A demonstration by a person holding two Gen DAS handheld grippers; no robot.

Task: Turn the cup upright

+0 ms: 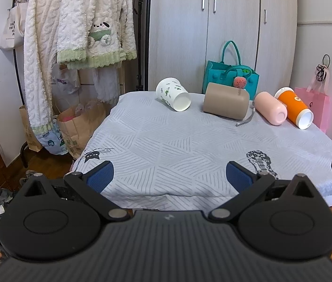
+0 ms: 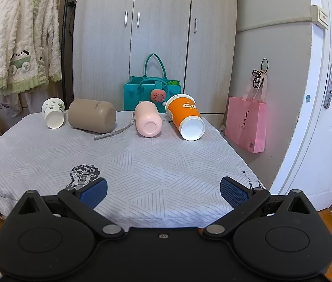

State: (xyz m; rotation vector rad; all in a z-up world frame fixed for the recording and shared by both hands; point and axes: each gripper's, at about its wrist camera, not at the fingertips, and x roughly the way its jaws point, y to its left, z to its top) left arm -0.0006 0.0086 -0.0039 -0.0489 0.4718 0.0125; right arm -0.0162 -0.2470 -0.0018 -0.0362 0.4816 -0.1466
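Note:
Several cups lie on their sides at the far edge of the table: a white cup with green prints, a tan mug, a pink bottle and an orange cup. My left gripper is open and empty over the table's near edge. My right gripper is open and empty over the near edge too. Both are far from the cups.
A grey patterned cloth covers the table. A teal bag stands behind the cups, a pink bag hangs at the right. Fleece robes and paper bags are at the left. A wardrobe is behind.

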